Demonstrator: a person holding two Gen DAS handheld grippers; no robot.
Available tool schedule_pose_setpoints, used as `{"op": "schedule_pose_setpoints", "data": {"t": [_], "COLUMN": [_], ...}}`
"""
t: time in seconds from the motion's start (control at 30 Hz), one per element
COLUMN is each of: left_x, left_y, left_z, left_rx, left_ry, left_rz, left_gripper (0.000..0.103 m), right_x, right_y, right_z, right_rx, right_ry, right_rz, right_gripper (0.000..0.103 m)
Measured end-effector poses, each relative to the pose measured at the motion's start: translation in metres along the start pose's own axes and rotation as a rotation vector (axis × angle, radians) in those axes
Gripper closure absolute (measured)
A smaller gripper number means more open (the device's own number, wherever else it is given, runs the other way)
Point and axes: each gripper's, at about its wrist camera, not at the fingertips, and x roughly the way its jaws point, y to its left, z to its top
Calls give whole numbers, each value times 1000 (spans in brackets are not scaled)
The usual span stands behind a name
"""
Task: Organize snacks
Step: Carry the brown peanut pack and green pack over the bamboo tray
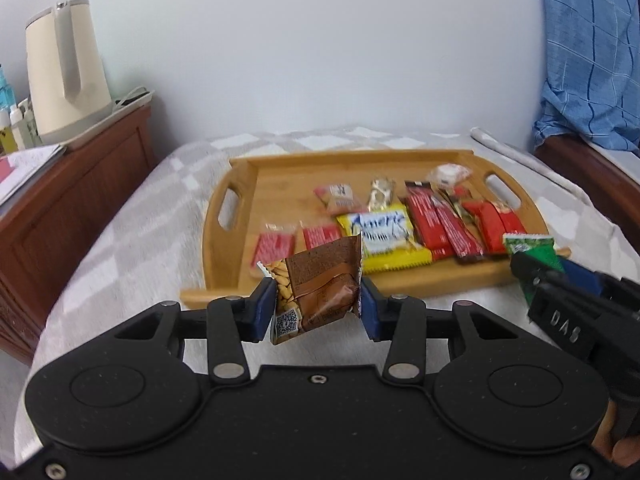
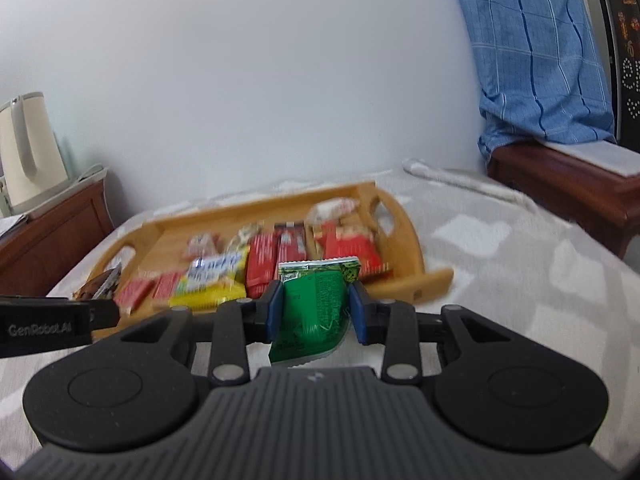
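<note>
Brown packet [image 1: 320,288] in left jaws; green packet [image 2: 316,308] in right.

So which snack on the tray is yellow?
The big yellow packet with blue lettering, lying front and centre on the wooden tray; its neighbours are red.

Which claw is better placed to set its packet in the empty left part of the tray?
Probably left: the left claw holds the brown packet just before the wooden tray's bare left side.
</note>
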Motion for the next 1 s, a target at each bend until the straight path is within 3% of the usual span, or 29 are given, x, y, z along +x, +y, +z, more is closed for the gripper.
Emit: {"op": "schedule_pose_setpoints", "data": {"t": [0.33, 1.0], "left_x": [24, 80], "left_y": [10, 33], "left_z": [36, 69], "left_rx": [-23, -85], "left_ry": [-4, 21], "left_rz": [6, 3], "left_gripper": [61, 61], "right_x": [18, 71], "right_y": [-3, 3], "right_z": [35, 96], "right_rx": [-5, -48], "right_ry": [-18, -80], "right_rz": [42, 127], "right_gripper": [63, 63]}}
